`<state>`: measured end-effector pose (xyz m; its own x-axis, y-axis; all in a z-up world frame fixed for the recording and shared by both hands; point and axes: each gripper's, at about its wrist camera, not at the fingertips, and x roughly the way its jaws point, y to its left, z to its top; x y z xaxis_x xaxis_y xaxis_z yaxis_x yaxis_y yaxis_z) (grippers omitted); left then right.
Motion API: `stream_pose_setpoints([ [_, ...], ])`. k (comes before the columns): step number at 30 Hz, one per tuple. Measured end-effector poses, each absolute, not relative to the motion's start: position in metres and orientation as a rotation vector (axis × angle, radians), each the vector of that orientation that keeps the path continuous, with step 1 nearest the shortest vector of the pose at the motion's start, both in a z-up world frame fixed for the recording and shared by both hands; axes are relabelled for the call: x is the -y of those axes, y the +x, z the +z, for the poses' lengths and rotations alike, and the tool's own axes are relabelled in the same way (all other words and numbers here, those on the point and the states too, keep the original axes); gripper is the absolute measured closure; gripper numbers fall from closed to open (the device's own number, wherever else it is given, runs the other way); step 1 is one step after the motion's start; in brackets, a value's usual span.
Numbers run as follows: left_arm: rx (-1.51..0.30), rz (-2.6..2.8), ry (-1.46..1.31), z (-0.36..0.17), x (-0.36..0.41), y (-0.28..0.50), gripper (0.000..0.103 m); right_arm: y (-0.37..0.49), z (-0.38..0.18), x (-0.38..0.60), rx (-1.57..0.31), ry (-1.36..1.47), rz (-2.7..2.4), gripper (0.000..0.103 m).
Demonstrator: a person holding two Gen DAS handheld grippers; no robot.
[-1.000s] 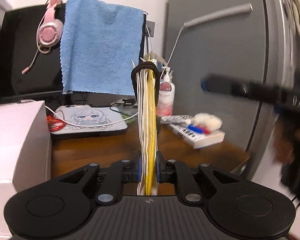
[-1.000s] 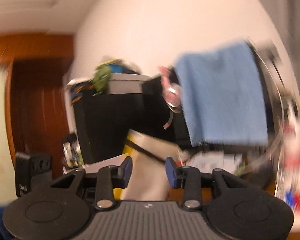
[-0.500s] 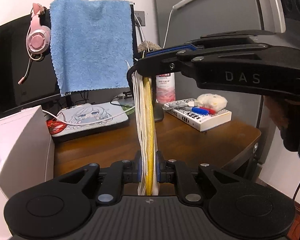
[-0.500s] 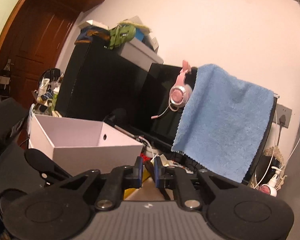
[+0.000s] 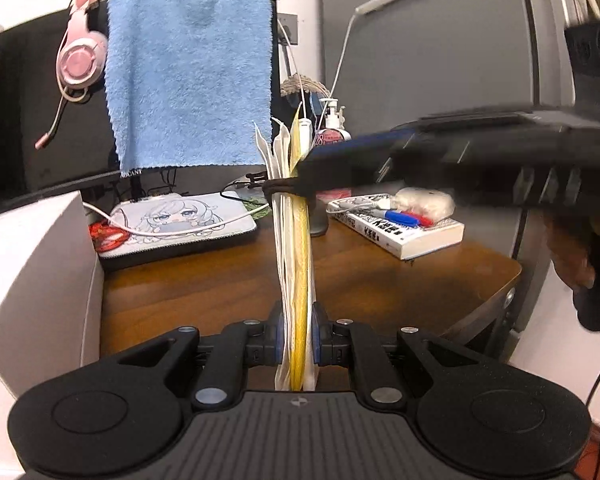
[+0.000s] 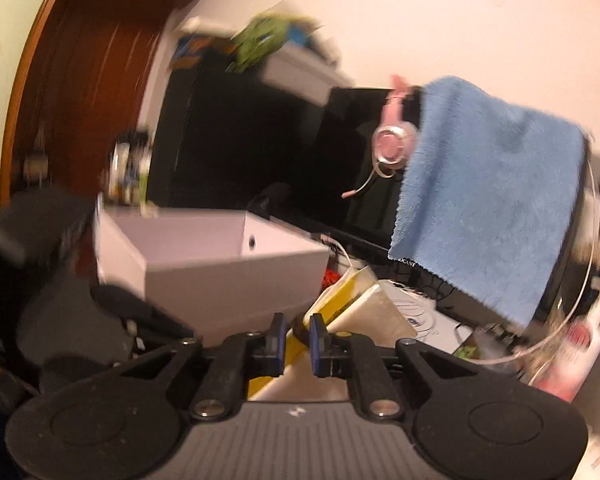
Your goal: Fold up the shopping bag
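The folded shopping bag (image 5: 296,260), a stack of white and yellow layers, stands upright and edge-on over the desk. My left gripper (image 5: 296,336) is shut on its lower end. A black elastic band (image 5: 278,189) circles the bag below its splayed top tips. My right gripper (image 5: 304,170) reaches in from the right at that band. In the right wrist view the right gripper (image 6: 298,336) is shut on the black band (image 6: 298,330), with the bag (image 6: 364,304) just beyond its pads. That view is blurred.
A wooden desk (image 5: 380,280) lies below, with a white open box (image 5: 32,280) at left. A printed mouse pad (image 5: 172,220) and a book (image 5: 400,232) lie farther back. A blue towel (image 5: 188,72) and a pink headset (image 5: 80,60) hang on the monitor. A grey cabinet (image 5: 440,60) stands at right.
The right gripper came in from the right and its jaws went from open to shut on the black band. The band now sits lower on the bag. The left gripper stayed put.
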<state>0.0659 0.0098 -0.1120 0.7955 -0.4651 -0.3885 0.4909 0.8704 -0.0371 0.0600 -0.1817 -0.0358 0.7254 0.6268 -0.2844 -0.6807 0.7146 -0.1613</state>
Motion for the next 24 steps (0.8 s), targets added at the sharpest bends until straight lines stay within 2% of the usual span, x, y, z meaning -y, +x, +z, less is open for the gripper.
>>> stream_pose_setpoints([
  [3, -0.401, -0.615, -0.087, -0.109, -0.028, 0.068, 0.091, 0.068, -0.03, 0.214, -0.214, -0.018, 0.762, 0.089],
  [4, -0.399, -0.661, -0.145, -0.108, -0.035, 0.068, 0.091, 0.071, -0.03, 0.227, -0.211, 0.077, 0.761, 0.083],
  [5, -0.394, -0.702, -0.191, -0.107, -0.04, 0.068, 0.091, 0.075, -0.031, 0.238, -0.208, 0.153, 0.752, 0.073],
  [7, -0.383, -0.768, -0.263, -0.105, -0.048, 0.067, 0.091, 0.083, -0.034, 0.261, -0.212, 0.297, 0.726, 0.067],
  [9, -0.385, -0.819, -0.316, -0.104, -0.053, 0.067, 0.091, 0.092, -0.039, 0.281, -0.232, 0.41, 0.712, 0.069],
  [11, -0.398, -0.872, -0.377, -0.104, -0.058, 0.069, 0.091, 0.099, -0.046, 0.298, -0.254, 0.528, 0.744, 0.076],
  [13, -0.409, -0.915, -0.433, -0.105, -0.06, 0.071, 0.091, 0.105, -0.053, 0.308, -0.257, 0.619, 0.795, 0.076],
  [19, -0.417, -0.977, -0.511, -0.105, -0.059, 0.07, 0.091, 0.116, -0.058, 0.307, -0.28, 0.643, 0.854, 0.076],
  [21, -0.417, -0.97, -0.533, -0.105, -0.061, 0.072, 0.091, 0.117, -0.061, 0.303, -0.296, 0.641, 0.872, 0.082],
  [24, -0.419, -0.957, -0.578, -0.107, -0.066, 0.075, 0.091, 0.117, -0.065, 0.297, -0.325, 0.638, 0.893, 0.082],
])
